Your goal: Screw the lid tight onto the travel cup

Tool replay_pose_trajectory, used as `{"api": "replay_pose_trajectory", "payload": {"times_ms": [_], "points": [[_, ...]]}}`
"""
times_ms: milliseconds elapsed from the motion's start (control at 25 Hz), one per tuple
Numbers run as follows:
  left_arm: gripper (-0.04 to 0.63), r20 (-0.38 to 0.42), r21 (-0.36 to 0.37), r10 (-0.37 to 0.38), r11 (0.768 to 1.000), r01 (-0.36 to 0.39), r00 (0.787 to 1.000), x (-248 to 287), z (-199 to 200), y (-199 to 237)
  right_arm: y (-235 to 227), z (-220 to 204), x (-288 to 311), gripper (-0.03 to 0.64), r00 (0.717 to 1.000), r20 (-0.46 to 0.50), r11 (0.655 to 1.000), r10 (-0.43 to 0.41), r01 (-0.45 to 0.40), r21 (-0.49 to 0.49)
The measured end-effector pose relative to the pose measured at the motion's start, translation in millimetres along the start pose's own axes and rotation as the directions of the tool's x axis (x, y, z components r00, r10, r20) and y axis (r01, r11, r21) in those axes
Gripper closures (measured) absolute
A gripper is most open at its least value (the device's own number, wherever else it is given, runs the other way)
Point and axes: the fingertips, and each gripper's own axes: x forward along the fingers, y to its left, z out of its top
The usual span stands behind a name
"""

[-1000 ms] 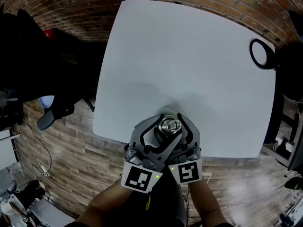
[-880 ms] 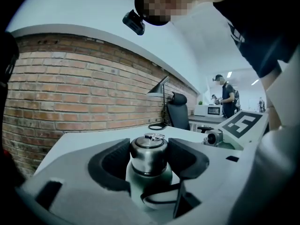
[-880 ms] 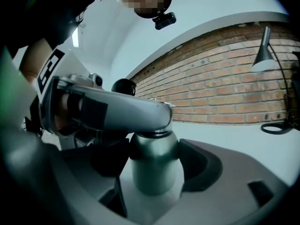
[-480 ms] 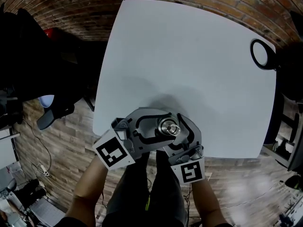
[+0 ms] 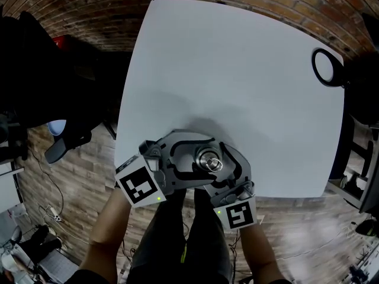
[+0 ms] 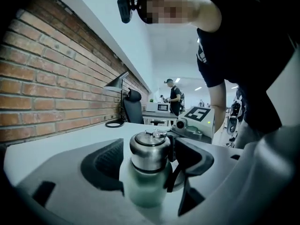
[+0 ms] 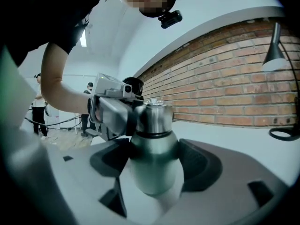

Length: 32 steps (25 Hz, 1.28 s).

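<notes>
While clamping the body of the travel cup (image 7: 154,172) in the jaws of the right gripper (image 7: 157,165), holds it upright near the front edge of the counter (image 5: 237,70). Opens the jaws of the left gripper (image 6: 149,161) around the steel lid (image 6: 149,149) on top, pads just clear of it.

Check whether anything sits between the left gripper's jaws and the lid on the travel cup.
Nothing visible does. The lid sits on the travel cup, directly between the jaws of the left gripper, which are opening, with only a bare gap beside it. The right gripper clamps the cup's body lower down, below the lid.
</notes>
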Motion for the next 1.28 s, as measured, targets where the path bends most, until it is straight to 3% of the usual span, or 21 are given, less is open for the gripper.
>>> {"api": "replay_pose_trajectory", "payload": {"times_ms": [120,200,280,360,440,600,640,720,840,960,1120,1280], "points": [[0.255,0.023,-0.027,0.078,0.997,-0.078,0.997,-2.9,-0.6,-2.3,0.4,0.4,0.1,0.301,1.0,0.001,1.0,0.001,-0.001,-0.003],[0.255,0.054,-0.093,0.172,0.982,-0.167,0.984,-6.2,1.6,-0.4,0.3,0.2,-0.2,0.301,1.0,0.004,1.0,-0.003,0.003,-0.003],[0.255,0.045,-0.19,0.292,0.941,-0.279,0.955,-8.8,-1.8,2.9,0.0,-0.1,-0.7,0.301,1.0,0.006,1.0,-0.01,0.01,0.0],[0.255,-0.002,-0.257,0.409,0.882,-0.396,0.912,-10.9,-7.4,4.7,-0.3,-0.5,-1.2,0.301,1.0,0.005,1.0,-0.016,0.016,0.005],[0.255,-0.04,-0.245,0.502,0.833,-0.495,0.864,-11.1,-8.3,5.3,-0.5,-0.3,-1.1,0.301,1.0,0.005,1.0,-0.019,0.019,0.005],[0.284,-0.037,-0.164,0.631,0.761,-0.627,0.775,-11.5,-1.2,10.8,-0.6,-1.9,-0.9,0.301,1.0,-0.001,1.0,-0.024,0.024,0.01],[0.304,-0.037,-0.155,0.648,0.748,-0.645,0.761,-11.3,-0.8,12.8,-0.7,-1.6,-0.7,0.301,1.0,0.001,1.0,-0.026,0.026,0.009],[0.325,-0.038,-0.138,0.659,0.742,-0.657,0.752,-9.8,-0.5,15.3,-0.9,-1.4,-0.9,0.301,0.999,0.003,0.999,-0.036,0.035,0.017],[0.339,-0.024,-0.129,0.63,0.768,-0.627,0.776,-9.3,0.1,16.0,-0.8,-0.3,-0.7,0.301,0.999,0.01,0.999,-0.045,0.045,0.017],[0.339,0.014,-0.134,0.54,0.835,-0.533,0.842,-8.1,0.9,14.2,-0.8,-0.9,-0.6,0.301,0.999,0.015,0.999,-0.043,0.043,0.009],[0.341,0.038,-0.097,0.362,0.929,-0.357,0.931,-4.3,2.0,9.0,-0.6,-1.9,-2.0,0.301,0.999,0.016,0.999,-0.038,0.038,0.012],[0.341,0.009,-0.051,0.216,0.975,-0.216,0.976,-0.8,2.2,3.6,0.1,-2.5,-3.9,0.301,0.999,0.008,0.999,-0.032,0.032,0.013]]}}
